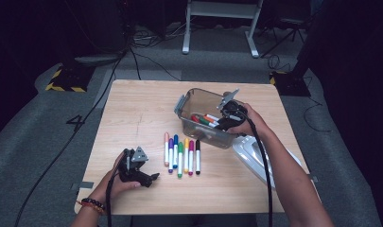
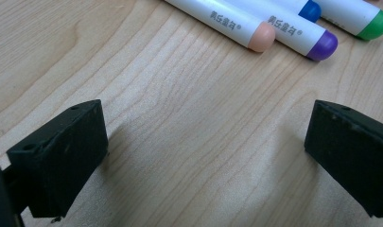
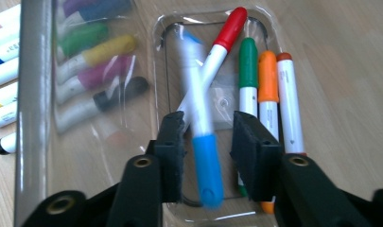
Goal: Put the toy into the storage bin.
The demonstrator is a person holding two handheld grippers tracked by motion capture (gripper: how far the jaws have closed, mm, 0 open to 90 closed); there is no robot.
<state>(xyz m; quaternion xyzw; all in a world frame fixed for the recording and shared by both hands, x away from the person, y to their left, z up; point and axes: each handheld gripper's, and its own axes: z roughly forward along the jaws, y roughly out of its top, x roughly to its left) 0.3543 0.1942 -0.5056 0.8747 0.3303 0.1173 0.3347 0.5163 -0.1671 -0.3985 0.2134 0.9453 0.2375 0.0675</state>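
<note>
A clear plastic container (image 1: 198, 97) stands at the table's middle right. My right gripper (image 1: 228, 119) reaches into it from above. In the right gripper view its jaws (image 3: 207, 142) stand apart on either side of a blurred blue-capped marker (image 3: 205, 170), with a gap at each pad. On the container's floor lie a red marker (image 3: 229, 30), a green one (image 3: 248, 61) and an orange one (image 3: 268, 75). Several markers (image 1: 181, 156) lie in a row on the table. My left gripper (image 1: 153, 178) rests open on the wood just left of them, nothing between its jaws (image 2: 205, 156).
A white lid (image 1: 250, 156) lies on the table under the right forearm, right of the marker row. In the left gripper view, a peach-capped marker (image 2: 246, 28) and a purple-capped one (image 2: 317, 42) lie just ahead. Cables trail off the table's near edge.
</note>
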